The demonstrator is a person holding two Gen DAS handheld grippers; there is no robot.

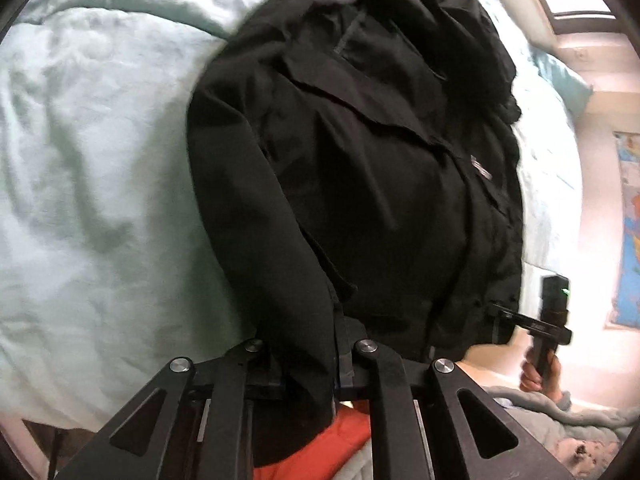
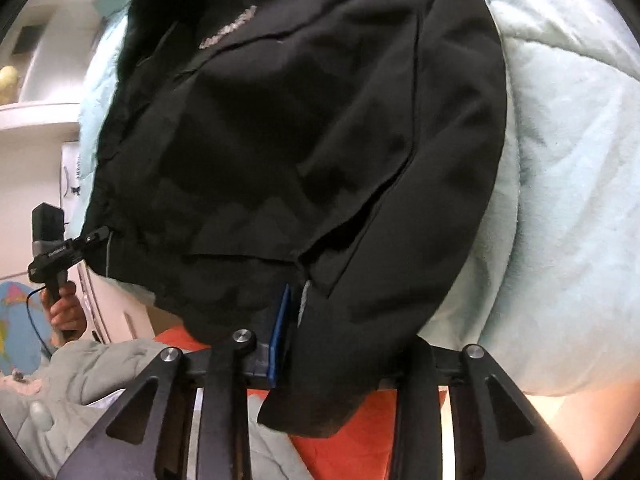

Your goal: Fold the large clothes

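Both claws (image 1: 308, 364) (image 2: 288, 344) gripping black jacket (image 1: 360, 160) hem, chest logo (image 2: 228, 28) unreadable

Bedroom: quilted bed (image 1: 88, 160), wall map (image 1: 630, 224)

Across the left half of the left wrist view we see a pale mint quilt (image 1: 100, 152), rumpled into soft folds; in the right wrist view it fills the right side. At the right edge of the left view hangs a colourful map (image 1: 630, 220) on a pale wall. Along the bottom centre of both views lies orange fabric (image 2: 360, 440), with a grey quilted blanket (image 2: 80, 392) at lower left of the right view. A white shelf (image 2: 36, 114) shows at upper left there.
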